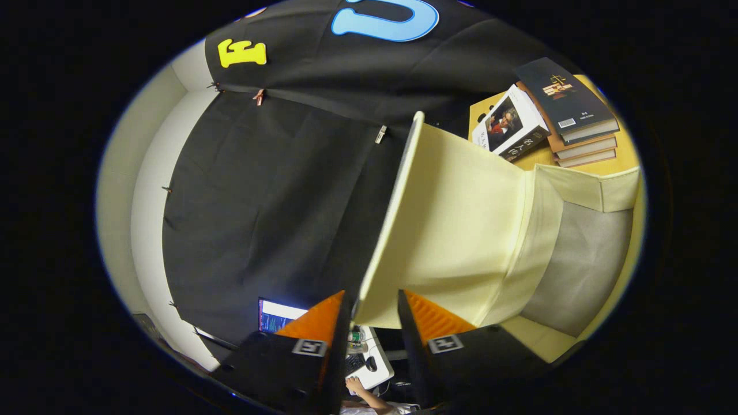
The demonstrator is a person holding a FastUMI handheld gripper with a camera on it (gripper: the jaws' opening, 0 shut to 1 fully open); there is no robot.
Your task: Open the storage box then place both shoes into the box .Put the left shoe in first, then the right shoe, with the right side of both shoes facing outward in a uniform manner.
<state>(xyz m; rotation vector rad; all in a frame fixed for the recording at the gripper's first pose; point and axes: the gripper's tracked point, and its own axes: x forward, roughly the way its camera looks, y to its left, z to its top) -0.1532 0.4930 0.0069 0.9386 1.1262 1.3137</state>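
The cream fabric storage box (576, 190) stands on a wooden table, seen tilted sideways. Its lid (455, 225) is swung up and away from the opening, so the grey inside (582, 259) is exposed. My gripper (373, 302) is shut on the lid's free edge, and the lid's corner sits pinched between the two fingers. No shoe lies inside the visible part of the box.
A stack of books (571, 115) and one leaning book (510, 124) lie on the wooden table (611, 167) just beyond the box. Behind the fingers are a lit laptop screen (277, 314), a keyboard and mouse (363, 366), and a person's hand (360, 389).
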